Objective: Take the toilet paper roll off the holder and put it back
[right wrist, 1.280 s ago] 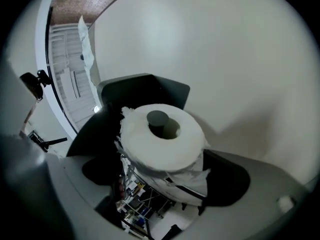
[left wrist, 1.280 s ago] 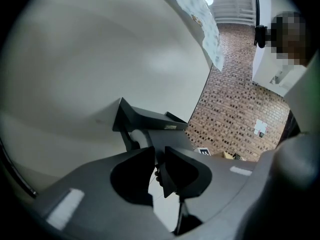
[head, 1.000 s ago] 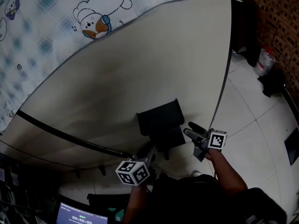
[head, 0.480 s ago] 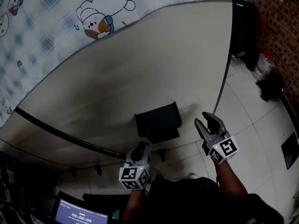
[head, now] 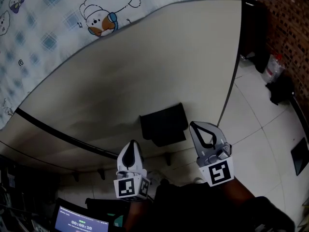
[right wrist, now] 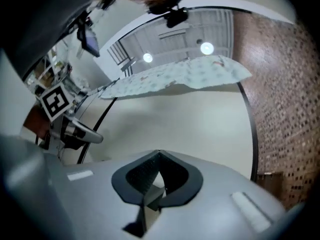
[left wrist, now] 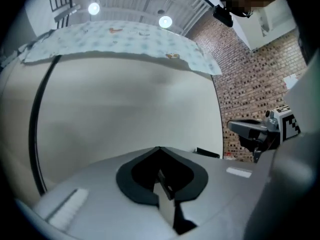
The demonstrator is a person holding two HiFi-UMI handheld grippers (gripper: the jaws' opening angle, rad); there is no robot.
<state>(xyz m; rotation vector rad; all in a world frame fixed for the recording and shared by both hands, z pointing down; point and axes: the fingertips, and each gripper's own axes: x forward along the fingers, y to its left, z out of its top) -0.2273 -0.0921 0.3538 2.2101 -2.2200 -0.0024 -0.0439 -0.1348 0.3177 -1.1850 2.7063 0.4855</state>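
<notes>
A black box-shaped holder (head: 164,124) is fixed low on a beige wall panel (head: 159,57). No toilet paper roll shows in any view. My left gripper (head: 131,144) points up at the panel, below and left of the holder, shut with nothing in it. My right gripper (head: 199,126) sits just right of the holder, also shut and empty. In the left gripper view the closed tips (left wrist: 159,149) face the bare panel, with the right gripper (left wrist: 250,130) off to the side. The right gripper view shows its tips (right wrist: 159,153) joined and the left gripper (right wrist: 82,132) at the left.
A cartoon-print cloth (head: 58,18) hangs over the panel's top. A black bar (head: 67,140) crosses the panel low on the left. A brick wall (head: 289,23), a bottle (head: 273,64) and a tiled floor (head: 260,139) lie to the right. A lit screen (head: 79,222) is below left.
Both grippers have swung round to point up at the panel. The right gripper's jaws, open a second ago, have come together; the left's have also shut.
</notes>
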